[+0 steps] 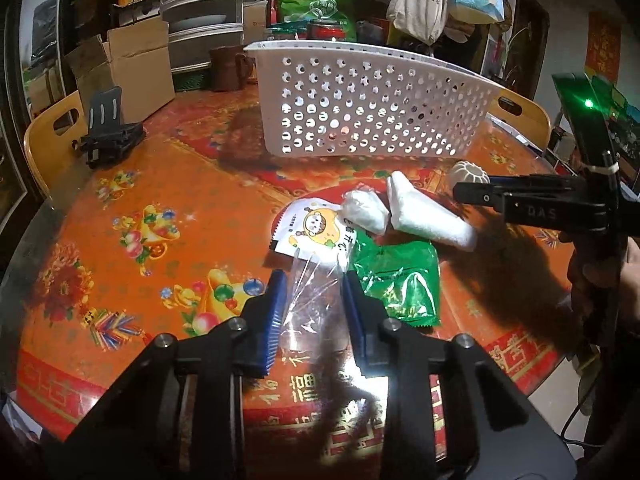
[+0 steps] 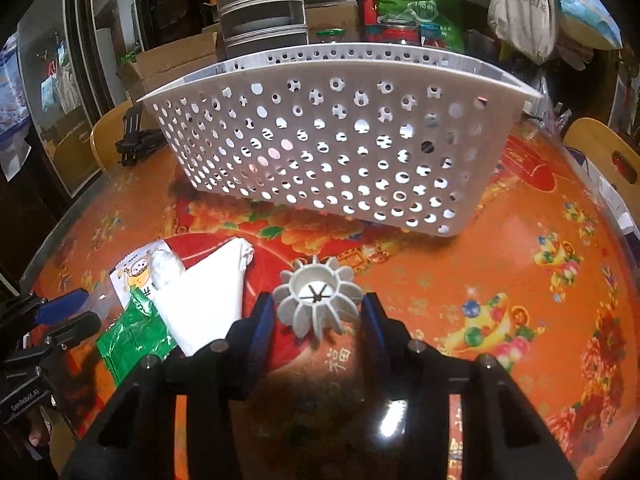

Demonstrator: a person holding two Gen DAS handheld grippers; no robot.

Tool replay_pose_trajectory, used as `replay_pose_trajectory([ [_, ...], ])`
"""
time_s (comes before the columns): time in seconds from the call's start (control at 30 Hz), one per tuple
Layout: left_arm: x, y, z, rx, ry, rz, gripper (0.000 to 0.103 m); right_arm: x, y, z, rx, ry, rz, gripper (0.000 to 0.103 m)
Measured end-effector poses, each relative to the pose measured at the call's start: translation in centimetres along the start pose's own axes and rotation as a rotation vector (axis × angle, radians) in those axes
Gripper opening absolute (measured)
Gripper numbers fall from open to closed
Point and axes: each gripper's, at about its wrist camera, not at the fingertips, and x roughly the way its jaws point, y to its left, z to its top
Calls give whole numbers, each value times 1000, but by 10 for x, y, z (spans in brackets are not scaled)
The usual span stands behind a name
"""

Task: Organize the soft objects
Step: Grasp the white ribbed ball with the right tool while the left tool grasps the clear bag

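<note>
On the round table with its orange and red festive cloth [image 1: 132, 216], the left gripper [image 1: 314, 292] has its blue ribbed pads spread on either side of a crumpled clear plastic wrapper [image 1: 310, 300]; whether the pads touch it is hard to tell. Just right of it lies a green foil packet [image 1: 396, 280], and beyond it a white cartoon-printed pouch [image 1: 312, 228], a small white wrapped bundle [image 1: 366, 210] and a white folded cloth wedge [image 1: 428, 216]. The right gripper [image 2: 318, 312] stands released around a pale grey ribbed flower-shaped piece [image 2: 316, 300]. The white perforated plastic basket [image 2: 340, 144] stands at the far side.
</note>
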Motion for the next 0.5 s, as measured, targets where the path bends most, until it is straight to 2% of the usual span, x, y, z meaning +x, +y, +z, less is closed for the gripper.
replay_pose_trajectory([
  [0.5, -27, -4, 19, 2, -67, 18, 27, -43, -11, -4, 1, -74, 2, 45],
])
